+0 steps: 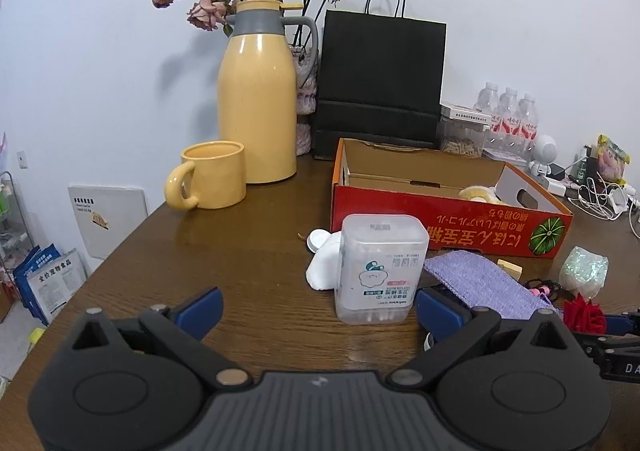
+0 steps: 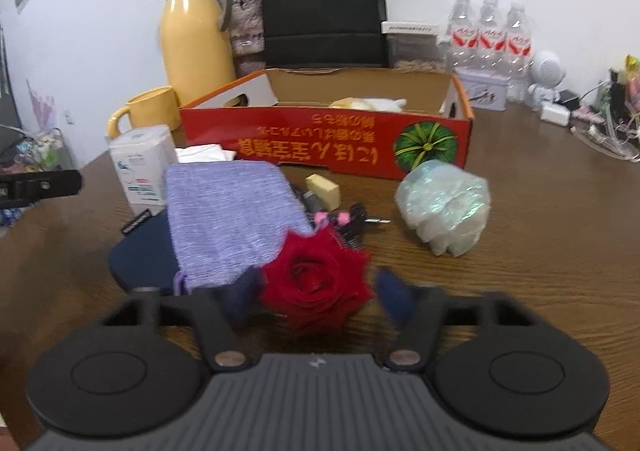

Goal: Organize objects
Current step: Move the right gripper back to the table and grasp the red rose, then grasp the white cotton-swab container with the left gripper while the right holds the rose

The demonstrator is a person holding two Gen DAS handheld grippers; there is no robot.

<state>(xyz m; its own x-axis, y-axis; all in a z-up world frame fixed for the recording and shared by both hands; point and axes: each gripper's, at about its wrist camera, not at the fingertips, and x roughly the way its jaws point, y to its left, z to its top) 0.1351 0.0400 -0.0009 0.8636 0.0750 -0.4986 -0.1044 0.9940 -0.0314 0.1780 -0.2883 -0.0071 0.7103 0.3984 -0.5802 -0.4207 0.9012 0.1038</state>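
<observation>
The red open-topped cardboard box with the green pumpkin print sat near the back of the brown wooden worktop and held only one pale plush item as far as could be seen, so the sorting looked barely begun. Most loose things lay outside it: a translucent plastic cotton-swab box standing upright, a folded lilac knitted cloth resting partly on a dark blue flat pouch, a small cream eraser-like block, a crumpled iridescent plastic wrap, and a red fabric rose. The left tool hovered with its blue fingers spread wide, the swab box just ahead between them but apparently untouched. The right tool had its fingers either side of the rose; motion blur made it impossible to tell whether they had gripped it or were merely close. The yellow insulated jug and matching yellow mug stood together beside the box, seemingly not part of the clutter
</observation>
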